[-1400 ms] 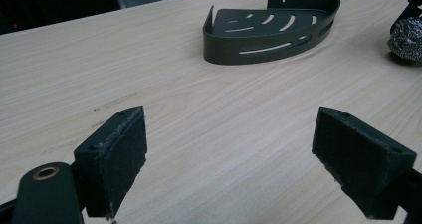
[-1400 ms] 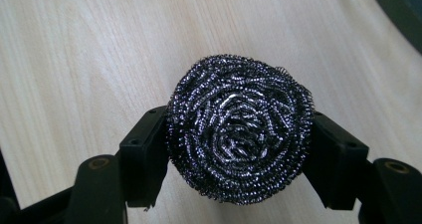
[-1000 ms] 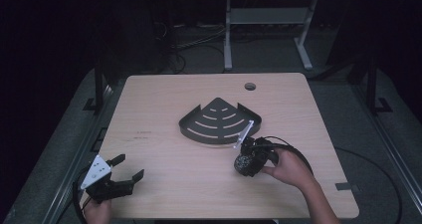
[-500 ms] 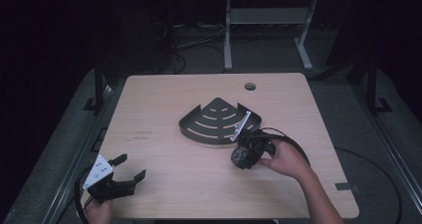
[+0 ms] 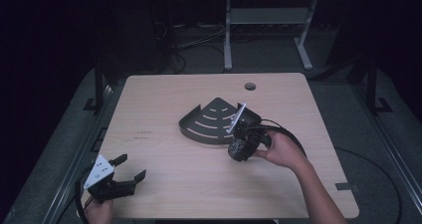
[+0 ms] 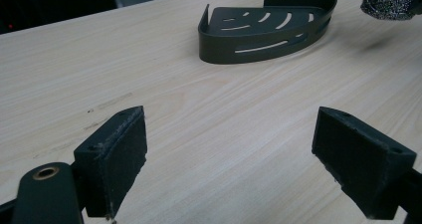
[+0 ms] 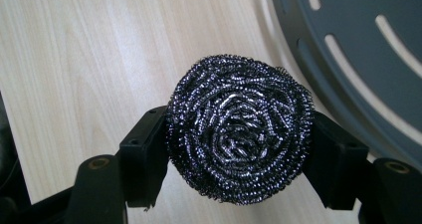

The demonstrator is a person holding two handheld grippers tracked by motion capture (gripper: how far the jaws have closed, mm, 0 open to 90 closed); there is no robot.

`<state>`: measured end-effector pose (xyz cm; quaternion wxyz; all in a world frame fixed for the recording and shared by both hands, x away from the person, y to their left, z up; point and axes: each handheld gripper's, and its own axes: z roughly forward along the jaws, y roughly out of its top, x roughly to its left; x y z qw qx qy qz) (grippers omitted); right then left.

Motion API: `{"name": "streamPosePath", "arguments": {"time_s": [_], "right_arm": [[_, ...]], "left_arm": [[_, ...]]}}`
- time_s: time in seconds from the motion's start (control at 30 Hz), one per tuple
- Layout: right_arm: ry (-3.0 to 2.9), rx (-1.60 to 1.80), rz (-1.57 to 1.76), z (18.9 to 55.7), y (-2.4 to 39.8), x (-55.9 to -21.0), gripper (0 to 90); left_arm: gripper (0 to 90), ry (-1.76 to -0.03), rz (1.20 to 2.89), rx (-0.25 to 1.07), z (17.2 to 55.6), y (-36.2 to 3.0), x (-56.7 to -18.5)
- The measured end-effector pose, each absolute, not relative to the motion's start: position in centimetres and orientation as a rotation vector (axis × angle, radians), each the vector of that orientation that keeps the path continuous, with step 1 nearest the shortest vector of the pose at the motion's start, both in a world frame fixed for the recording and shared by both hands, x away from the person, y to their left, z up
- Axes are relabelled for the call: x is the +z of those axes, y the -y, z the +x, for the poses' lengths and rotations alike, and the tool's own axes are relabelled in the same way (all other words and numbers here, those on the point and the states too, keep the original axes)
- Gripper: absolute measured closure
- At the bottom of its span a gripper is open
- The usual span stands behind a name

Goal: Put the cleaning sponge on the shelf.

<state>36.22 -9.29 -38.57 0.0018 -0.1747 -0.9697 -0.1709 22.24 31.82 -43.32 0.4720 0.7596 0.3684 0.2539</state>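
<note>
A round steel-wool scourer (image 7: 240, 129) sits squeezed between the jaws of my right gripper (image 7: 239, 154), held above the wooden table (image 5: 164, 104). From the high view that scourer (image 5: 238, 150) hangs just at the near right edge of a dark quarter-round slotted corner shelf (image 5: 211, 122). The shelf (image 6: 266, 25) lies flat mid-table, and part of its slotted floor (image 7: 358, 59) lies under the scourer's right side. My left gripper (image 5: 125, 176) rests low at the table's near left corner, its jaws wide apart with bare wood between them (image 6: 234, 149).
A round cable hole (image 5: 250, 86) is near the table's far edge. Behind the table stands a grey metal frame (image 5: 263, 20) on a dark floor. A black cable (image 5: 291, 134) loops by the right hand.
The right hand has lifted the scourer and carried it a little toward the shelf's near right edge. The left gripper has stayed put.
</note>
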Motion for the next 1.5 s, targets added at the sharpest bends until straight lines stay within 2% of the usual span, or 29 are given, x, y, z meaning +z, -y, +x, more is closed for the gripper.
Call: {"name": "streamPosePath", "arguments": {"time_s": [1.13,1.5], "right_arm": [[3.023,-0.563,-0.515,40.6,6.0,-36.5,32.4],[3.012,-0.535,-0.533,42.2,5.0,-36.9,32.4]], "left_arm": [[13.5,-0.907,1.843,0.623,22.2,-32.1,-43.2],[13.5,-0.909,1.840,0.625,22.1,-32.2,-43.2]]}}
